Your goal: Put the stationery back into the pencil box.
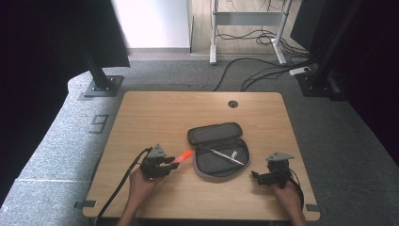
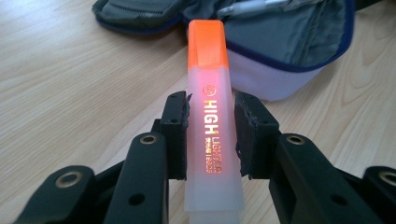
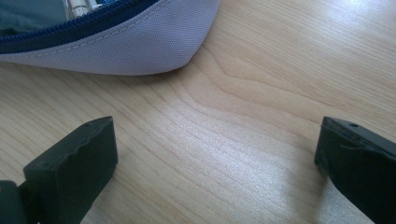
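High view. Left claw (image 1: 175, 163) at about 7 o'clock on the pale wooden worktop (image 1: 155, 113), clamped on a translucent orange plastic highlighter pen (image 1: 183, 156) whose capped end points toward 2 o'clock, at the open grey fabric pencil case with blue zip (image 1: 207, 164). A silver metal pen (image 1: 227, 157) lies inside the case. Right claw (image 1: 256, 176) rests near 5 o'clock, just beside the case's lower right edge. Grey carpet around the worktop, cables and a white desk frame at 12 o'clock, dark curtains either side.

Left gripper view. Both pads press the highlighter's flat barrel mid-length, beside the printed lettering; the orange cap (image 2: 208, 43) sticks out ahead at 12 o'clock, above the case rim (image 2: 280, 74). Judgement: light, rigid, smooth plastic; likely to slip or pivot if pinched near the tapered cap, so the flat barrel is the right place to hold. Not fragile.

Right gripper view. Jaws stand wide apart with nothing between them, only bare wood grain; the case's grey fabric corner (image 3: 140, 42) sits at 11 o'clock. The fabric looks soft and may shift if nudged.
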Available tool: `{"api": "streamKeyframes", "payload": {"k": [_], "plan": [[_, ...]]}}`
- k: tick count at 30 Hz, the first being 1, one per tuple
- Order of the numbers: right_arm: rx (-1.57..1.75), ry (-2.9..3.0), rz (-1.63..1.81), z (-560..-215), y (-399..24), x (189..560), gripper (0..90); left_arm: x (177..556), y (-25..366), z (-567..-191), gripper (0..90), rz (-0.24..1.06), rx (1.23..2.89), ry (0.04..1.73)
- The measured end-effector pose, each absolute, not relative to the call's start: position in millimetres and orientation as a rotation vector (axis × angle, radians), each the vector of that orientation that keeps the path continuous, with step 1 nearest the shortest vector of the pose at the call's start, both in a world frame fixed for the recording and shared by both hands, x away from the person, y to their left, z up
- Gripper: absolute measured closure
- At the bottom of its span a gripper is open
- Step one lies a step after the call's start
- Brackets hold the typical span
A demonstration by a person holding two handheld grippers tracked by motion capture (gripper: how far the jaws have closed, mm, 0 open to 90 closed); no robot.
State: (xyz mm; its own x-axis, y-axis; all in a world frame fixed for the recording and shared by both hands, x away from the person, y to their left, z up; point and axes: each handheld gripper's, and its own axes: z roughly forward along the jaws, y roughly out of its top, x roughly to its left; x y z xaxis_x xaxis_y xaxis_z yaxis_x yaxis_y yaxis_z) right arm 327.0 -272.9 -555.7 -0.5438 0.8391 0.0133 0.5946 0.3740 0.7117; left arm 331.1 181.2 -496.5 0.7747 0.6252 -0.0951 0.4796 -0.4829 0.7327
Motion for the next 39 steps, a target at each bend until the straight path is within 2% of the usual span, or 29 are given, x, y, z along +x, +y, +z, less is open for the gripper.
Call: {"api": "streamKeyframes", "payload": {"k": [14, 39], "plan": [[1.252, 2.289, 0.967, -556, -273, 327, 0.0, 338, 161, -477, 66.6, 0.223, 2.177, 0.731], [1.252, 2.289, 0.966, -556, -273, 327, 0.0, 367, 95, -465, 66.6, 0.203, 2.232, 0.607]]}}
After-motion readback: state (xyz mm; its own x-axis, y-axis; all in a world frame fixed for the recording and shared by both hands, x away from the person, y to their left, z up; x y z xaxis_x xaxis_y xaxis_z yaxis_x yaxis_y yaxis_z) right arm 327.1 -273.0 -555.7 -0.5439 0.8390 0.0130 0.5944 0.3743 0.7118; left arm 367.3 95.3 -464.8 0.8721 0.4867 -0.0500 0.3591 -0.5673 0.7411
